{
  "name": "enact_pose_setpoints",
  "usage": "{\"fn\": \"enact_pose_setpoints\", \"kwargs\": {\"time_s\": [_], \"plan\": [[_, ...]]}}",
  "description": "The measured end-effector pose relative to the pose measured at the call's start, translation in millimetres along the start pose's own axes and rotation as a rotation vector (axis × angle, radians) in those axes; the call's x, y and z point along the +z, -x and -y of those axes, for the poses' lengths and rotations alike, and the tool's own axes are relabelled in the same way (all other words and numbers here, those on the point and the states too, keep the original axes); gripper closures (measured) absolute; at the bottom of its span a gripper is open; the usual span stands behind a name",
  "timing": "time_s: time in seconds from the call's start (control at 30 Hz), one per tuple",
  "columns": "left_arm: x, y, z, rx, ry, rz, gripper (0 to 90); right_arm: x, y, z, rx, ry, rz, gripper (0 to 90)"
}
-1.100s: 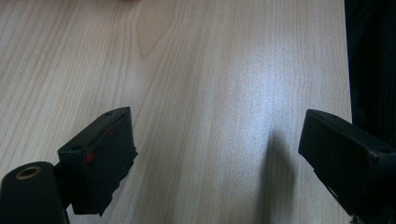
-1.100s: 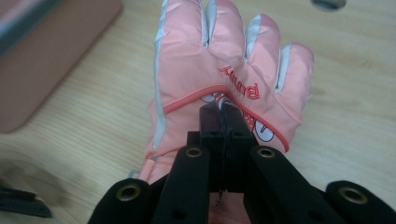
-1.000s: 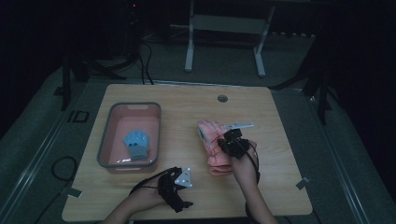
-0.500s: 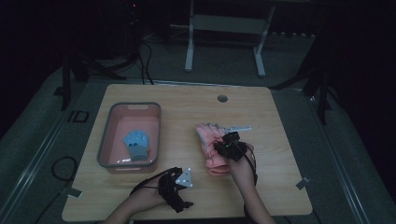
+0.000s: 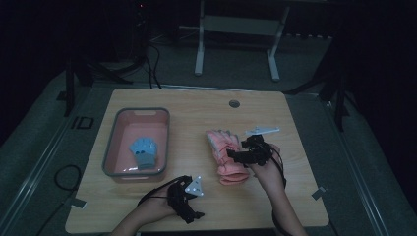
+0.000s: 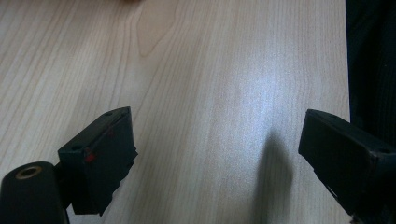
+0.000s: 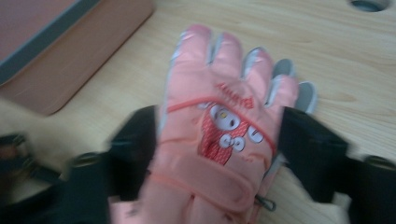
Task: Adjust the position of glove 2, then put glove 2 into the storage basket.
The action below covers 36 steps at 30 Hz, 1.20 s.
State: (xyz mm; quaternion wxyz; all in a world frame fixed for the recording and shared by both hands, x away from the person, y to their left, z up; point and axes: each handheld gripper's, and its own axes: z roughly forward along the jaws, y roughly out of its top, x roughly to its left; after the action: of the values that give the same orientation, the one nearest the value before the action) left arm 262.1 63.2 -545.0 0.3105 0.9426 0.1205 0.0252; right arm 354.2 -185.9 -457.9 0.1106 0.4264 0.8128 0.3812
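Two black jaws of the right gripper (image 7: 219, 154) stand wide on either side of a pink glove (image 7: 219, 135), one along each edge of its palm; they have just been opening, and the glove lies between them without being squeezed, though the blur leaves it unclear whether a pad brushes the fabric. In the high view this right gripper (image 5: 236, 156) sits over the right-hand side of the pink glove (image 5: 227, 156), held by the person's right hand (image 5: 265, 169). The glove lies flat on the wooden table (image 5: 196, 110), back up, fingers pointing away from the person, with a cartoon face stitched on it, and it appears to rest on a second pink glove beneath it. To the glove's left, a little apart, stands a pink bin (image 5: 110, 157) with a grey rim, and a blue glove (image 5: 143, 151) lies inside it on the floor of the bin. Nearer the person, the left gripper (image 5: 189, 209) rests low over the table's near edge in the left hand (image 5: 155, 209); its jaws are spread with nothing but bare wood (image 6: 210, 93) between them.
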Motion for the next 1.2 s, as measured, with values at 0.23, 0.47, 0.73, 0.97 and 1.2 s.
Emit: {"fn": "enact_pose_setpoints", "kwargs": {"time_s": [0.23,0.47,0.73,0.97,1.2], "plan": [[-3.8,-2.9,-0.2,-0.051,0.004,0.014,10.9,-14.0,15.7,1.1,-0.052,0.012,-0.086,14.3],[-9.4,-4.6,-2.6,-0.122,-0.002,-0.048,10.9,-23.1,29.7,8.0,-0.181,0.062,-0.054,13.8],[-28.8,-6.0,-20.1,-0.199,0.054,-0.126,11.1,-28.3,41.5,17.0,-0.172,0.071,-0.073,12.7],[-45.0,-13.6,-47.8,-0.216,0.138,-0.226,11.5,-31.6,47.0,20.3,-0.136,0.065,-0.098,10.9],[-47.6,-31.2,-78.5,-0.24,0.161,-0.283,18.2,-29.3,53.2,15.1,-0.143,0.05,-0.052,50.6]]}}
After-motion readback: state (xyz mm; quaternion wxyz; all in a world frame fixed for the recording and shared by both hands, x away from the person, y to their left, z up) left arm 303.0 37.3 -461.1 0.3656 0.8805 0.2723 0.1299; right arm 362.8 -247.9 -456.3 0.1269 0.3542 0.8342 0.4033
